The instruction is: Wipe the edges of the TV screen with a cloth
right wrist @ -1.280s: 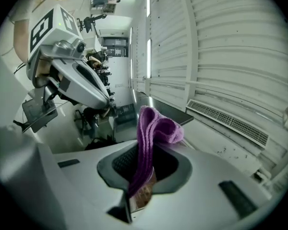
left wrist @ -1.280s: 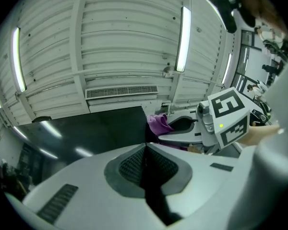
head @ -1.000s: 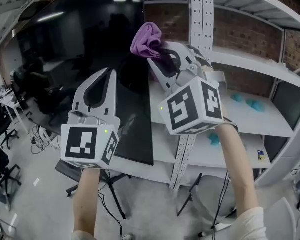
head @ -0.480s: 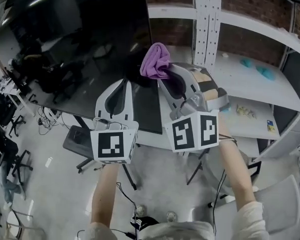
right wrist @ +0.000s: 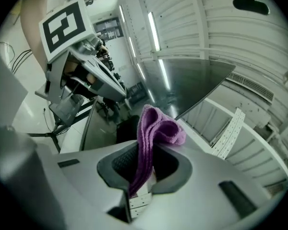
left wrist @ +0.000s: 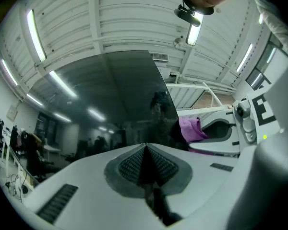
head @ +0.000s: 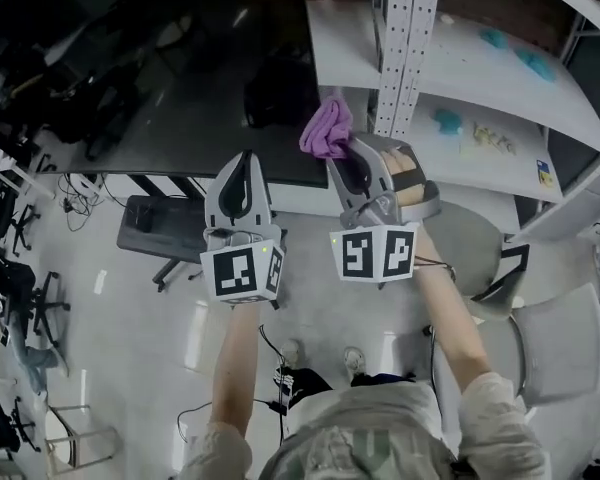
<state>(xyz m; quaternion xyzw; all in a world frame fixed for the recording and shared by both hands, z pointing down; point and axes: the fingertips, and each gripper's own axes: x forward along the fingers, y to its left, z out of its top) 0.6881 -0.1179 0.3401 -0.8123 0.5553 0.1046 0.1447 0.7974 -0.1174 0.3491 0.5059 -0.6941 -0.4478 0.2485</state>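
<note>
**Near to far.** Nearest you, the left gripper (head: 242, 163) is riding empty, its jaws pressed together with nothing between them. Beside it, on your right, the right gripper (head: 342, 153) is clamping the purple cloth (head: 327, 128). Its jaws are closing on a folded strip of the cloth, and the bunched remainder is standing proud beyond the tips.

Just past that bunch, the TV screen (head: 210, 98) is presenting its lower right corner. In the head view the cloth is sitting over or just beside that corner, though contact cannot be confirmed. From the corner, the right-hand edge is running straight away from you. The bottom edge is running off to your left, across the front of the left gripper's tips.

The cloth-bearing right gripper is therefore lying nearer to both edges, and a wipe is probably calling for travel along one of those two lines. Farther back, the white shelf (head: 480, 78) and its perforated upright (head: 400, 48) are crowding the corner's right side.
</note>
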